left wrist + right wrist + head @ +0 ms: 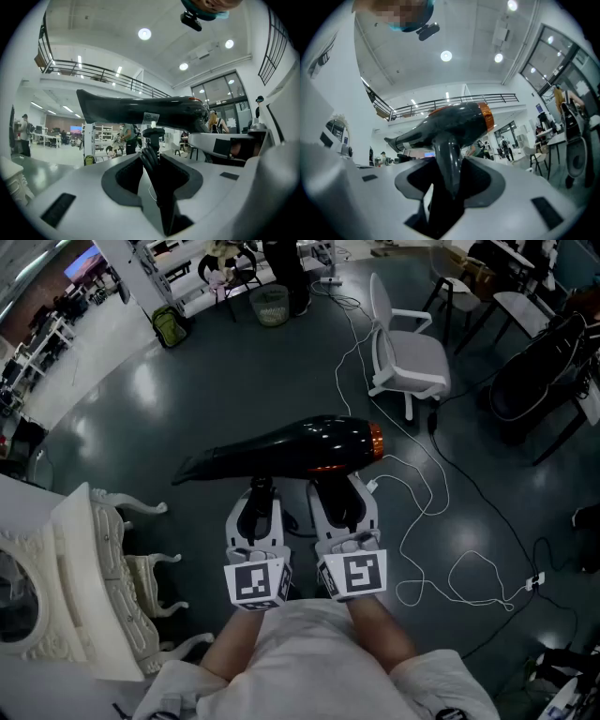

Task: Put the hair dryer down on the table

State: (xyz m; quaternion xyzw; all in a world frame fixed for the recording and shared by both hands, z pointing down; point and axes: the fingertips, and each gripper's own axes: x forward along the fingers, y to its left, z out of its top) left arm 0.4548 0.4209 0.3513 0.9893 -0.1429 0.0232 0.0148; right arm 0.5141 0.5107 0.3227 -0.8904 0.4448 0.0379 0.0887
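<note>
Gripping from below, the right gripper (443,187) has its jaws set wide and closed on the glossy handle (450,164) of the hair dryer (291,448). The left gripper (157,187), with its jaws set narrower, appears closed on a black ribbed cord sleeve (149,157) under the barrel. The barrel lies level above both grippers, nozzle to the left and orange ring to the right. It is held in the air over the dark floor (234,381), apart from the white carved table (80,549) at the left.

Likely hazards:
- The smooth handle may twist in the pads, since the barrel's weight sits high.
- The flexible sleeve gives little steadying.
- Releasing before the body rests on the tabletop would drop it.
</note>
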